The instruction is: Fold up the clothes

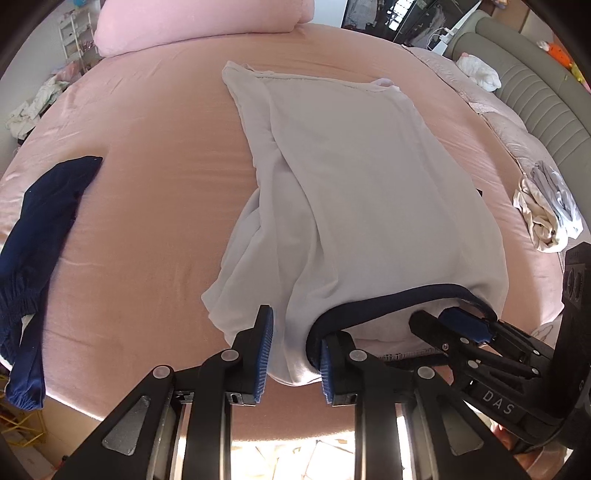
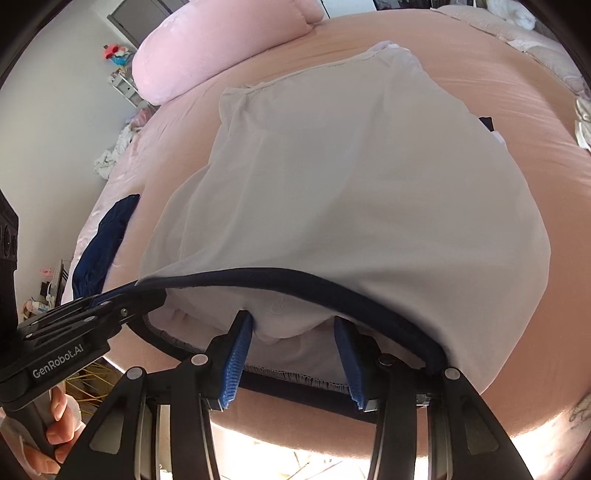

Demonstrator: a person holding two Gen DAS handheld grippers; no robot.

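On the pink bed (image 1: 147, 155), the white shirt (image 1: 351, 177) lies lengthwise down the middle, its far hem toward the pink pillow (image 1: 199, 26) and its navy-trimmed neckline (image 1: 388, 299) at the near edge, just in front of you. Your left tongs (image 1: 293, 350) stand at the left end of that neckline: a bunched fold of white cloth sits between the blue pads, with the right pad against the navy trim and the left pad against the fold, so they look closed on the shirt. Your right tongs (image 2: 291, 354) are at the middle of the neckline, below the navy trim, part open; the inner white layer of the collar lies between the pads, but whether they press on it cannot be told. In the right wrist view your left tongs come in from the left and meet the navy trim, and your fingers (image 2: 59, 424) wrap the handle. A dark navy garment (image 1: 33, 236) lies left of the shirt, well apart from it, at the bed's edge. A crumpled white and grey bundle of clothes (image 1: 550, 210) lies right of the shirt, near the padded headboard (image 1: 535, 96).
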